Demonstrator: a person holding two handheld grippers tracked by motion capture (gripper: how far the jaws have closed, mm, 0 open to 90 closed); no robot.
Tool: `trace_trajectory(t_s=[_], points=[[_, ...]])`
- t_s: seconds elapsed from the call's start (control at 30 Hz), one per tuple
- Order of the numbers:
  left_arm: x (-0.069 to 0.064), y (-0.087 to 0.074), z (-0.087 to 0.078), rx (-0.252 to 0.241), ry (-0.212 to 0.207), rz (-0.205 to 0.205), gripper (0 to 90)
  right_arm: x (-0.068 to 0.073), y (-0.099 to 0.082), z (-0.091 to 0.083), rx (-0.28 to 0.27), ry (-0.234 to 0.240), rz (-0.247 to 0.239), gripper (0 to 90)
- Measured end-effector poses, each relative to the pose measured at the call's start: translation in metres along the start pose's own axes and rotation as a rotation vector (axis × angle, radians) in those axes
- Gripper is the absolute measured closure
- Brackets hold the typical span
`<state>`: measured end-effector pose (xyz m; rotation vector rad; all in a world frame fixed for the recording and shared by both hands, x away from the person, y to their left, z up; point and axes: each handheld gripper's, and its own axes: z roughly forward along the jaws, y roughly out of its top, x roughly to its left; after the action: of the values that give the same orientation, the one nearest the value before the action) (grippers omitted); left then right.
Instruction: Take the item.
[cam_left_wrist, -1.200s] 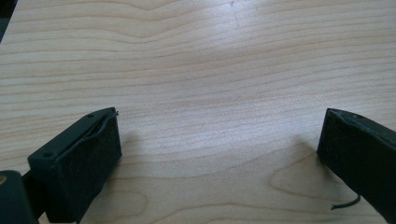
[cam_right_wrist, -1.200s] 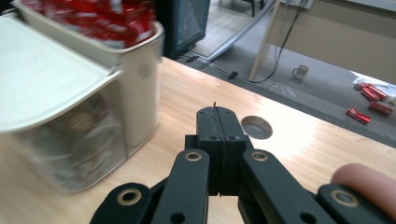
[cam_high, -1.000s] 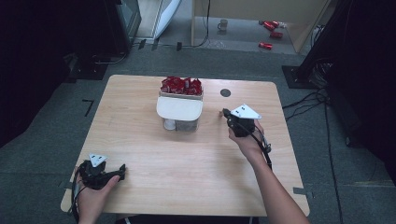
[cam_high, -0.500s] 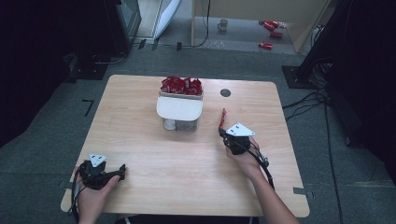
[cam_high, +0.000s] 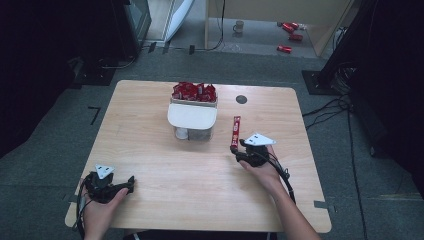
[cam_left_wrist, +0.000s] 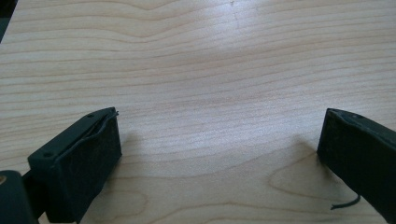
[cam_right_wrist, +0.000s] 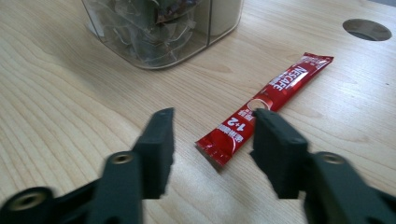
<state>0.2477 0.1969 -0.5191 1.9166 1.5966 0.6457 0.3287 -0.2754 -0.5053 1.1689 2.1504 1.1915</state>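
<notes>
The fingers (cam_right_wrist: 159, 149) of the right gripper (cam_right_wrist: 212, 151) stood apart, one on each side of the near end of a red Nescafé sachet (cam_right_wrist: 266, 100), with bare wood showing between each pad and the packet, so they held nothing. The sachet lay flat on the bench (cam_right_wrist: 56, 107), its far end pointing toward a round dark hole (cam_right_wrist: 367, 29) in the wood. In the high view the same sachet (cam_high: 234, 132) lay just right of a clear container (cam_high: 193, 131) with a white lid (cam_high: 192, 115), and the right gripper (cam_high: 239, 149) sat at its near tip, held by the person's right hand (cam_high: 262, 167). Behind the lid, a heap of red sachets (cam_high: 194, 92) filled an open box touching the container's far side. In the right gripper view the clear container (cam_right_wrist: 159, 28) stood near the sachet, its contents hard to make out through the wall. The left gripper (cam_high: 127, 182), held in the left hand (cam_high: 100, 212) at the near left corner of the bench, was well apart from all this. In its own view its fingers (cam_left_wrist: 86, 158) were spread wide over bare wood (cam_left_wrist: 210, 70), gripping nothing.
</notes>
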Motion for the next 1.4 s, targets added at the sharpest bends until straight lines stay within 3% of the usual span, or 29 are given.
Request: trace_trajectory(t_s=[0.27,0.47,0.77,0.93,1.2,1.4], points=[[0.000,0.000,0.000,0.000,0.000,0.000,0.0,-0.007,-0.003,-0.016,0.012,-0.051,0.048,14.9],[0.000,0.000,0.000,0.000,0.000,0.000,0.0,-0.022,-0.013,-0.032,0.026,-0.101,0.096,1.2],[0.000,0.000,0.000,0.001,0.000,0.000,0.0,-0.041,-0.033,-0.055,0.037,-0.152,0.147,0.0],[0.000,0.000,0.000,0.001,0.000,0.000,0.0,-0.048,-0.047,-0.064,0.070,-0.178,0.155,0.0],[0.000,0.000,0.000,0.001,0.000,0.000,0.0,-0.062,-0.071,-0.079,0.124,-0.226,0.217,0.0],[0.000,0.000,0.000,0.000,0.000,0.000,0.0,-0.064,-0.080,-0.090,0.170,-0.273,0.239,0.0]])
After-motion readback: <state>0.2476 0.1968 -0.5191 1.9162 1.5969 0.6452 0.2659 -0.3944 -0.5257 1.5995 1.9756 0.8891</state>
